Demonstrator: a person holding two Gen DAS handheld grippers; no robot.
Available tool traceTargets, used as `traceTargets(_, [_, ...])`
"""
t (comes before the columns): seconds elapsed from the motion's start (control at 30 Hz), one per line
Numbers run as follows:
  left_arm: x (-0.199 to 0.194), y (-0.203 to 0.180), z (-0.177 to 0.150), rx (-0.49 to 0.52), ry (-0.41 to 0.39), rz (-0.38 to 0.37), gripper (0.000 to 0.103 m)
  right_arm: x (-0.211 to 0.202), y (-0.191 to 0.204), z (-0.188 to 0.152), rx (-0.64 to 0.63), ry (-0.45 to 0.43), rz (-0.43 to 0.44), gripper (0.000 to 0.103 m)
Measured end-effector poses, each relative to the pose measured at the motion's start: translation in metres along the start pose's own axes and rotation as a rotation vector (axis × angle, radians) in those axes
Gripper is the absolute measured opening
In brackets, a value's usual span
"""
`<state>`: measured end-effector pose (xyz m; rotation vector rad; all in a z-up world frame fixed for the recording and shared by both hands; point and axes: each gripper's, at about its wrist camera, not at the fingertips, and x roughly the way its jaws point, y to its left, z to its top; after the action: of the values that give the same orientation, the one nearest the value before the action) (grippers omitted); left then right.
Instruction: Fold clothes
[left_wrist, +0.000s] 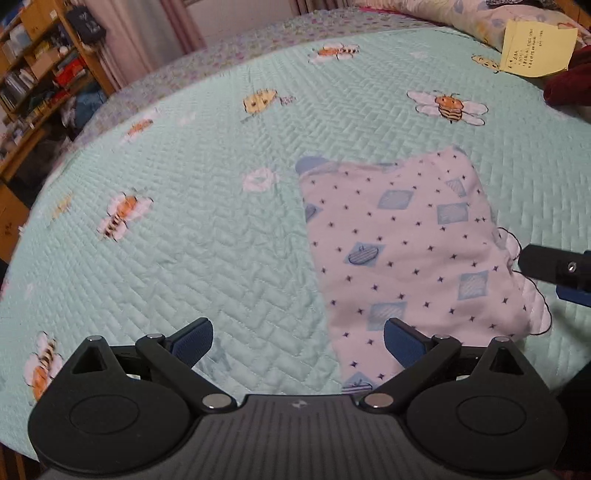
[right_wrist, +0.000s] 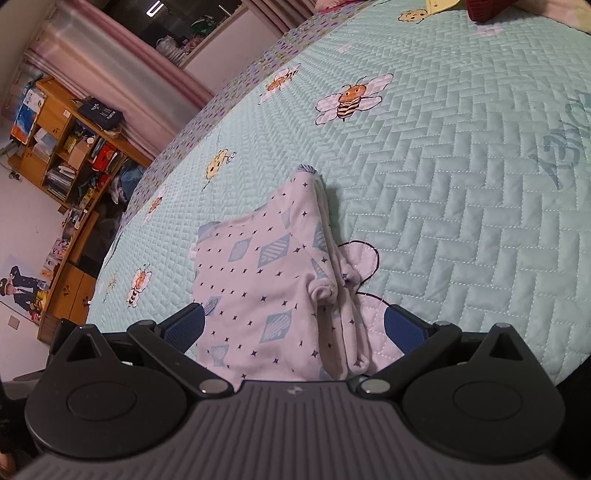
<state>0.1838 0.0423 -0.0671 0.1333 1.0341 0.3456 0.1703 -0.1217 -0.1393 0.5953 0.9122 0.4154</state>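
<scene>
**White star-print garment lay folded between two open grippers**

Mint quilted bedspread (left_wrist: 184, 221) carried everything; we noted it ran bare to the left. Left gripper (left_wrist: 297, 341) sat low over it, jaws spread wide, gripping nothing. Its left pad (left_wrist: 194, 341) hovered over bare quilt, its right pad (left_wrist: 402, 343) over the near left corner of the white garment (left_wrist: 402, 243). So the cloth lay ahead and to the right of these fingers, its long axis running away from them, slightly rightward.

Moving right, we saw the right gripper (left_wrist: 554, 271) poking in at the garment's right edge in the left wrist view. In its own view the right gripper (right_wrist: 293, 326) was likewise wide apart and empty, with the garment (right_wrist: 258, 280) directly between and ahead of its fingers, the stacked fold edges (right_wrist: 343, 317) nearer the right pad (right_wrist: 402, 330).

We judged the right gripper closer and better centred for any next pinch. Garment looked already folded into a compact pile; layer count unclear. Touching or just above, we could not tell.
</scene>
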Motion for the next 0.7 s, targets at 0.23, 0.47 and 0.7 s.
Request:
traceTargets(0.23, [-0.0105,0.0033,0.0031,-0.016,-0.044,-0.029,0.099,-0.0009,-0.0004,0.0003,0.005,-0.002,0.003,0.103])
traceTargets(0.47, [-0.0124,0.0017,-0.0002,-0.007,-0.046,-0.117,0.099,-0.0003,0.0011,0.0012,0.002,-0.001,0.009,0.103])
traceTargets(0.7, [-0.0064,0.0011,-0.0027,-0.007,-0.029,-0.108,0.101,0.0,0.0007,0.0009,0.005,-0.001,0.007,0.103])
